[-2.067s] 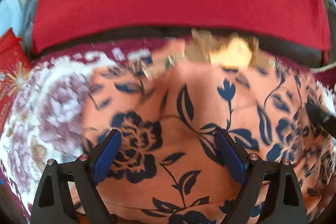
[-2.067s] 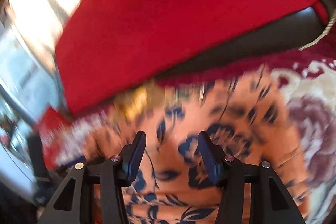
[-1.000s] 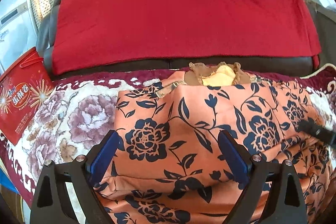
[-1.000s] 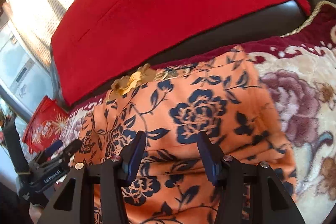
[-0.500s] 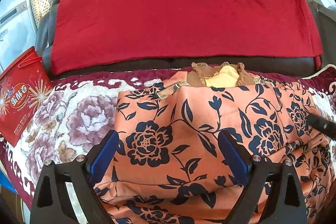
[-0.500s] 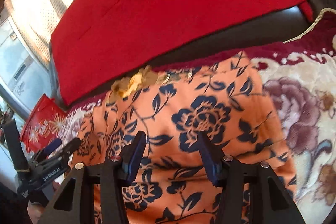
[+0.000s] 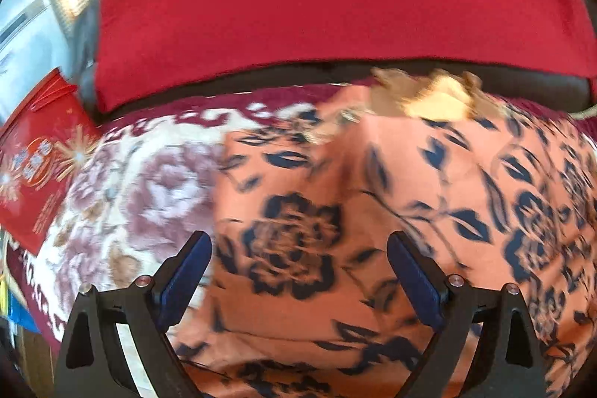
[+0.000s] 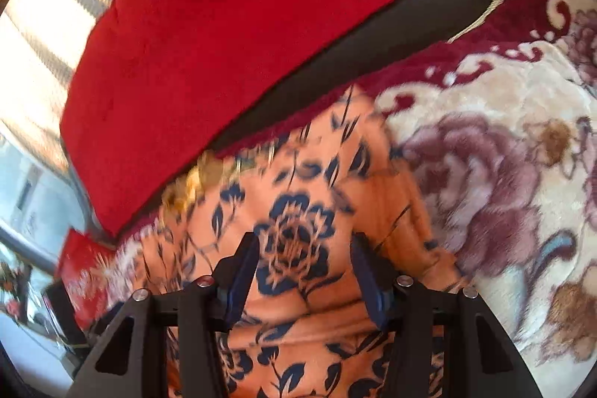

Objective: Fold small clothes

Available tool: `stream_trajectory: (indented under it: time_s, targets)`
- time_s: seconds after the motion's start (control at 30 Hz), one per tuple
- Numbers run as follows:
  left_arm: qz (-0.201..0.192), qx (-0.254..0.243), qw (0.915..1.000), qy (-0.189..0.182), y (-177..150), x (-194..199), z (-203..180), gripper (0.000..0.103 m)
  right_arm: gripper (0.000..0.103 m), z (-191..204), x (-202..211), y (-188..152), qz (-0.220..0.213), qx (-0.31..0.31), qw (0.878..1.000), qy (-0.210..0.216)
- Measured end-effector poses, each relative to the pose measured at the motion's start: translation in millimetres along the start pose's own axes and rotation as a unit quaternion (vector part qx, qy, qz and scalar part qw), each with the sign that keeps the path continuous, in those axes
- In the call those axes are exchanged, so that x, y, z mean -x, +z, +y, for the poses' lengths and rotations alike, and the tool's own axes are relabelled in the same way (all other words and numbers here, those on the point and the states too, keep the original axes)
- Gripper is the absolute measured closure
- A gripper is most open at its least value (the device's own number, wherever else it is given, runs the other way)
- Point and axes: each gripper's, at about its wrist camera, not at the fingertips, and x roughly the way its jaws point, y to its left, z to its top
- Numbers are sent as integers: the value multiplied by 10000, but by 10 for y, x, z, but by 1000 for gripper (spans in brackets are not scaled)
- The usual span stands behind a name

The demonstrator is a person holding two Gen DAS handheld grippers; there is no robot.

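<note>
Closing either hand-held gripper, left or right, both spread and empty above the orange floral garment on the floral blanket, risks pinching several layers and dragging the fold askew.

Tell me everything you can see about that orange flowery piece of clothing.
The orange garment is thin-looking cloth printed with dark navy roses and leaves. It lies spread, with soft creases, on a plush floral blanket, its far edge by the seat back, where a golden-tan frilly part shows. Both pictures are blurred. The left gripper and the right gripper hang over it with jaws apart, gripping nothing.
</note>
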Motion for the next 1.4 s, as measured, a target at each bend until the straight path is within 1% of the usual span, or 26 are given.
stream_trajectory:
  time_s: [0.03,0.1,0.17,0.2,0.27,0.3,0.37,0.4,0.5,0.53,0.6,0.63,0.7,0.73,0.8,0.87,0.93,1.0,1.03,1.07,1.13,1.2,1.23,1.27,1.33,1.4]
  targets:
    - [56,132,9999,60,22,-39,79,8,48,-54,71,49,-186,-100,9998,68]
    - [222,325,9990,202,38,-135,203,8,48,-124,151,108,-389,-217,9990,60]
    - [672,346,9960,470,21,-335,280,8,48,-194,170,153,-423,-278,9986,-171]
    - [805,375,9949,476,0,-391,296,8,48,-240,177,168,-414,-317,9982,-294]
    - [787,504,9950,357,-4,-382,335,8,48,-313,182,197,-357,-417,9975,-450]
    - [717,484,9957,346,7,-346,340,8,45,-353,188,212,-342,-470,9972,-461]
    - [520,477,9967,407,24,-273,365,8,41,-421,224,231,-354,-574,9969,-408]
    - [487,509,9964,462,22,-254,380,8,41,-445,225,225,-355,-590,9968,-410]
    - [757,566,9933,663,35,-414,471,8,41,-437,129,211,-235,-548,9972,-450]
    - [861,637,9924,604,21,-467,507,7,41,-445,86,208,-131,-555,9974,-438]
    - [879,791,9918,491,16,-479,565,6,41,-445,21,195,-12,-514,9979,-396]
    - [862,795,9918,500,23,-471,573,6,43,-416,2,188,44,-391,9981,-464]
    - [825,785,9918,579,16,-438,596,6,73,-321,-29,158,72,10,9976,-692]
    - [812,808,9917,587,12,-426,607,6,75,-257,-33,133,78,241,9960,-859]
    - [758,846,9916,626,-13,-368,634,6,85,-138,11,76,-7,588,9923,-1086]
    - [606,838,9913,809,-31,-328,643,6,87,-30,118,9,-178,841,9884,-1255]
    - [329,772,9912,1023,-21,-228,622,6,90,29,229,-55,-353,1030,9841,-1407]
    - [165,616,9918,1106,-20,-166,578,6,90,-25,208,-84,-251,1036,9807,-1637]
    - [163,522,9922,1119,-23,-163,540,6,90,-97,132,-76,-51,921,9804,-1741]
    - [180,469,9926,1103,-27,-165,511,6,90,-187,76,-68,121,735,9820,-1735]
    - [59,432,9935,1055,-35,-101,464,6,90,-194,169,-43,-58,681,9839,-1649]
    - [-265,426,9946,905,-24,45,397,6,88,-97,384,-15,-651,874,9789,-1728]
    - [-467,411,9955,708,-11,137,340,6,88,-61,478,-4,-908,914,9785,-1610]
    - [-573,385,9962,534,8,184,310,6,88,-28,544,4,-1070,920,9808,-1347]
    - [-738,295,9968,116,29,263,206,6,88,35,557,3,-1124,963,9846,-926]
    - [-816,103,9966,-82,25,301,66,6,88,126,430,-18,-859,1103,9882,-631]
